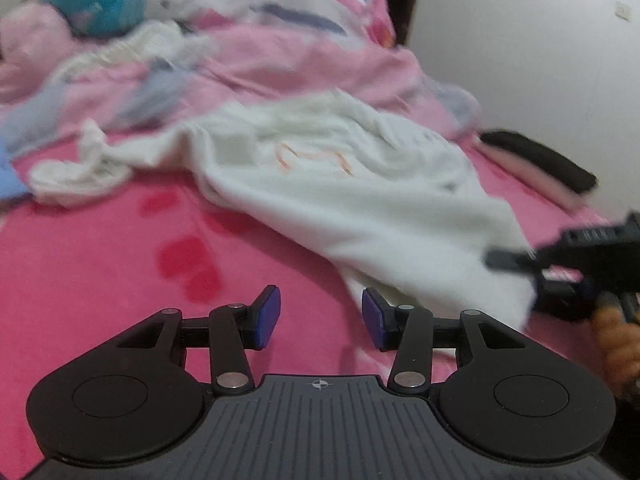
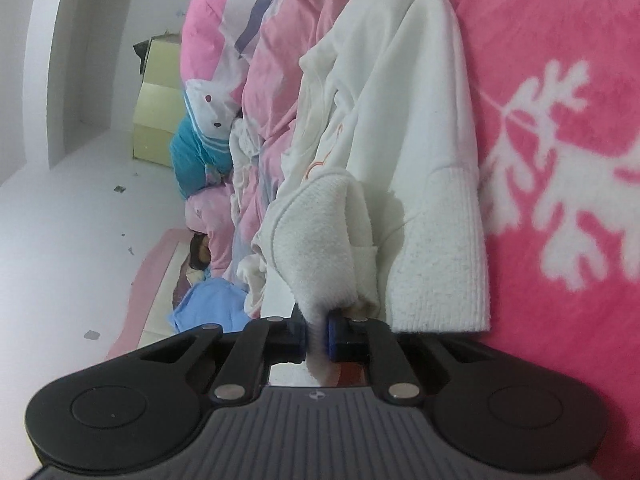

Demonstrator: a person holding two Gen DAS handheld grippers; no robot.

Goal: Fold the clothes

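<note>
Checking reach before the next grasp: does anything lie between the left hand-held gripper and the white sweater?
Nothing visible does. The left hand-held gripper is open over bare pink blanket, with the white sweater just ahead of its right finger.

White sweater [image 1: 340, 184] lies crumpled on pink blanket [image 1: 100, 264], ribbed hem lifted.

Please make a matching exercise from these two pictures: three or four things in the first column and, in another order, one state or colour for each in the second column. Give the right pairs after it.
Things:
1. left gripper
2. right gripper
3. white sweater
4. blanket

States or colours:
A. pink with a white pattern, spread under the clothes
B. jaws apart, nothing between them
C. lies unfolded, one edge pinched
D. closed on white fabric

Pairs: 1-B, 2-D, 3-C, 4-A
</note>
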